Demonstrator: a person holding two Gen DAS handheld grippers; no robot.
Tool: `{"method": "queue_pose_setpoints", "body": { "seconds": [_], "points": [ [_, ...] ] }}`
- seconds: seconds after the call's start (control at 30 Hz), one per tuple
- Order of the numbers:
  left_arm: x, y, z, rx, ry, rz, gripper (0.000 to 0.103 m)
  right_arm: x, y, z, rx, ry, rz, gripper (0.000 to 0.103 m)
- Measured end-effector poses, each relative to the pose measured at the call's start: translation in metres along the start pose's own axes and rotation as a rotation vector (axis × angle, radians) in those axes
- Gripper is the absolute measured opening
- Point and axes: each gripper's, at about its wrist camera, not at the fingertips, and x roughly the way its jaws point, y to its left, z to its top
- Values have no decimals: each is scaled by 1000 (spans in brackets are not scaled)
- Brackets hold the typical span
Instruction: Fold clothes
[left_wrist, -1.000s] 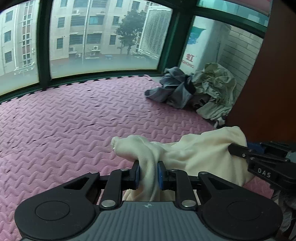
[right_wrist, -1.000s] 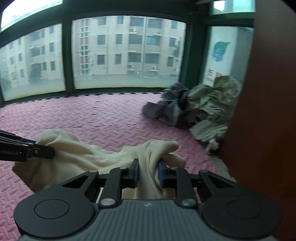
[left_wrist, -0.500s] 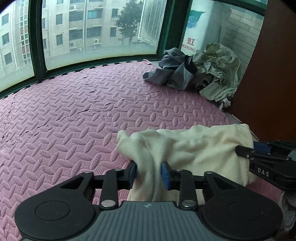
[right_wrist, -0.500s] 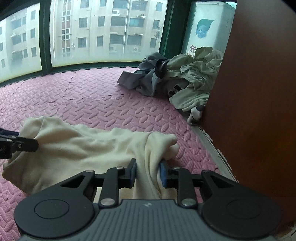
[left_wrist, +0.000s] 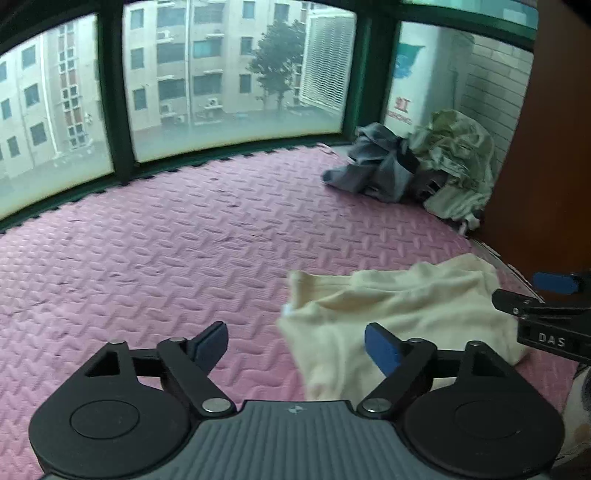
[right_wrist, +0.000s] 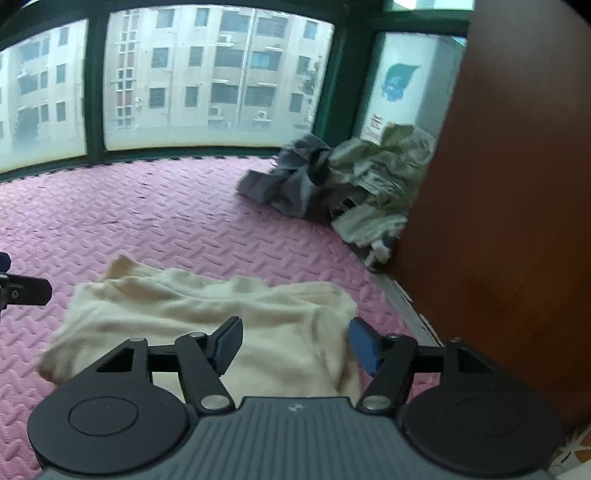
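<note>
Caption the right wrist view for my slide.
Right gripper, jaws just opened, releases the cream garment onto the pink mat.

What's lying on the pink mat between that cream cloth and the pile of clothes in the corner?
Nothing: only bare pink mat separates the cream cloth from the clothes pile, shown clearest in the right wrist view.

Pink foam mat (left_wrist: 184, 240) carries cream garment (right_wrist: 207, 317); crumpled clothes pile (left_wrist: 417, 173) beyond.

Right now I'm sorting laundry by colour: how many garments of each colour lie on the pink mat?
Cream: 1, the cream garment
Grey: 1, the grey garment
Pale green: 1, the pale green garment
Total: 3
</note>
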Motion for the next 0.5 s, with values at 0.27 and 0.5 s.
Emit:
{"method": "queue_pose_setpoints", "body": {
  "seconds": [0.27,0.5],
  "points": [
    [-29,43,-9,-46,1,103,99,-19,47,11,-40,-32,120,82],
    [-63,90,-19,-79,-42,205,103,-26,111,24,-113,-64,240,88]
  ]
}}
